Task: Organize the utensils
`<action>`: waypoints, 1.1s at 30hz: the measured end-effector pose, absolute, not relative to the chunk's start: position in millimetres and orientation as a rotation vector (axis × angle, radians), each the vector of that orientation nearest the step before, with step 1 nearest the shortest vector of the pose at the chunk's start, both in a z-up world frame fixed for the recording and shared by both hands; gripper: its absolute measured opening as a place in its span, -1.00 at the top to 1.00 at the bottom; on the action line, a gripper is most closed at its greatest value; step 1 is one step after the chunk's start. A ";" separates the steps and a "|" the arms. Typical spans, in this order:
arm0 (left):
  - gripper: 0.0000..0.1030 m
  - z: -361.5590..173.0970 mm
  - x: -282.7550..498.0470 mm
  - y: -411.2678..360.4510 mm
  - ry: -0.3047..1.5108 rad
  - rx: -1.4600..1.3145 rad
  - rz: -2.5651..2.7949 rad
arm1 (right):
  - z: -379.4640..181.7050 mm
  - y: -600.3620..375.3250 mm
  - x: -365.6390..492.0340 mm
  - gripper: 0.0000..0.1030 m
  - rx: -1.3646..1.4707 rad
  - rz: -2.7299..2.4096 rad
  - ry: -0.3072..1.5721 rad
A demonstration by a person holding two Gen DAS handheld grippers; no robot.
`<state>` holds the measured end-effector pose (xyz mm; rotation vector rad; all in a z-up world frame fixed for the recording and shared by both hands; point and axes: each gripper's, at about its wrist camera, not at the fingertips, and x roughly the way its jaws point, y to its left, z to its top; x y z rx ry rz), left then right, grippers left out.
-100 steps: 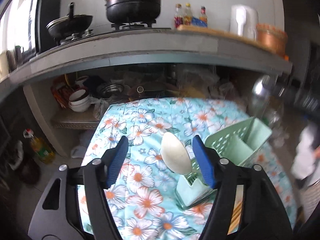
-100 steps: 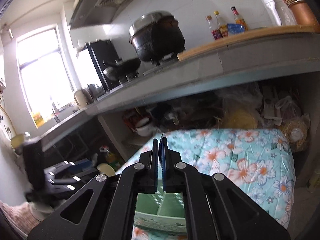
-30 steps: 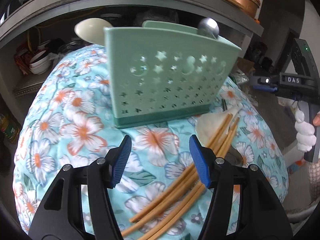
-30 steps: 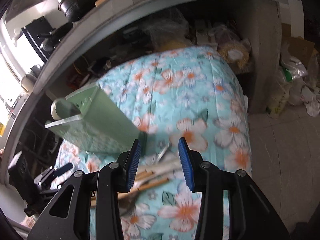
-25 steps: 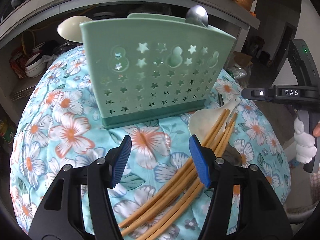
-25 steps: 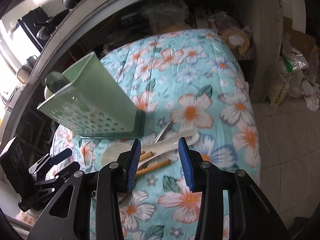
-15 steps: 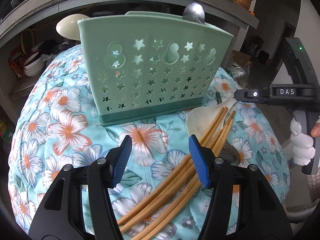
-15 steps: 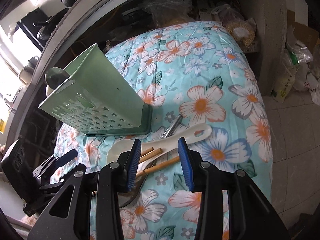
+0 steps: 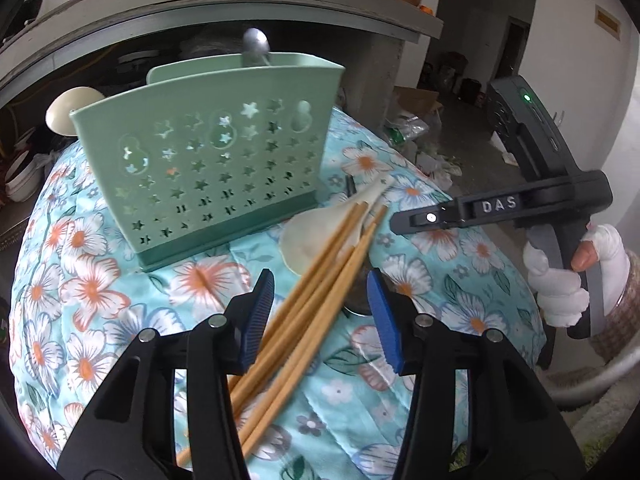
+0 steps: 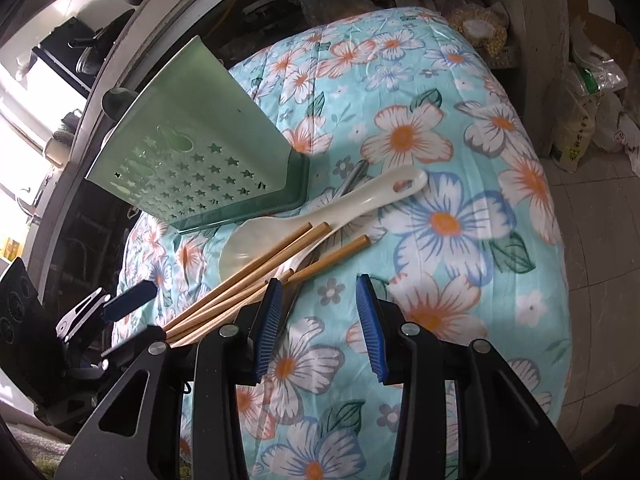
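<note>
A green utensil holder [image 9: 208,176] with star holes stands on the flowered cloth [image 9: 80,280]. A metal spoon [image 9: 255,46] and a cream spoon [image 9: 66,114] stand in it. Several wooden chopsticks [image 9: 320,280] lie slanted across a white rice paddle [image 10: 340,208], with a metal utensil [image 10: 352,178] under them. My left gripper [image 9: 320,316] hovers over the chopsticks. Its jaws are closing, with the sticks between them and the pads off them. My right gripper [image 10: 319,320] is open over bare cloth, just right of the chopstick tips.
A hand in a white glove [image 9: 560,280] holds the right gripper at the cloth's right edge. A concrete counter [image 9: 224,12] overhangs the holder, with cluttered shelves below. The cloth falls away to a tiled floor [image 10: 592,240] with bags on the right.
My left gripper has shifted right, over the chopsticks, and its jaws have narrowed. My right gripper has come down closer to the paddle and chopstick tips.
</note>
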<state>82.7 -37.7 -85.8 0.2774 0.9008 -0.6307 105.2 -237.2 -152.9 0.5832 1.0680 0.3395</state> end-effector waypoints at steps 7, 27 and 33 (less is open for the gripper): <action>0.13 -97.1 70.8 -40.2 0.974 0.292 -0.670 | -156.2 -237.4 101.1 0.26 0.609 0.363 1.073; 0.35 -120.3 56.9 -74.2 0.958 0.491 -0.659 | -168.4 -239.0 80.1 0.26 0.610 0.408 1.067; 0.37 -133.9 30.7 -100.9 0.793 0.825 -0.614 | -170.8 -242.7 77.4 0.26 0.628 0.411 1.062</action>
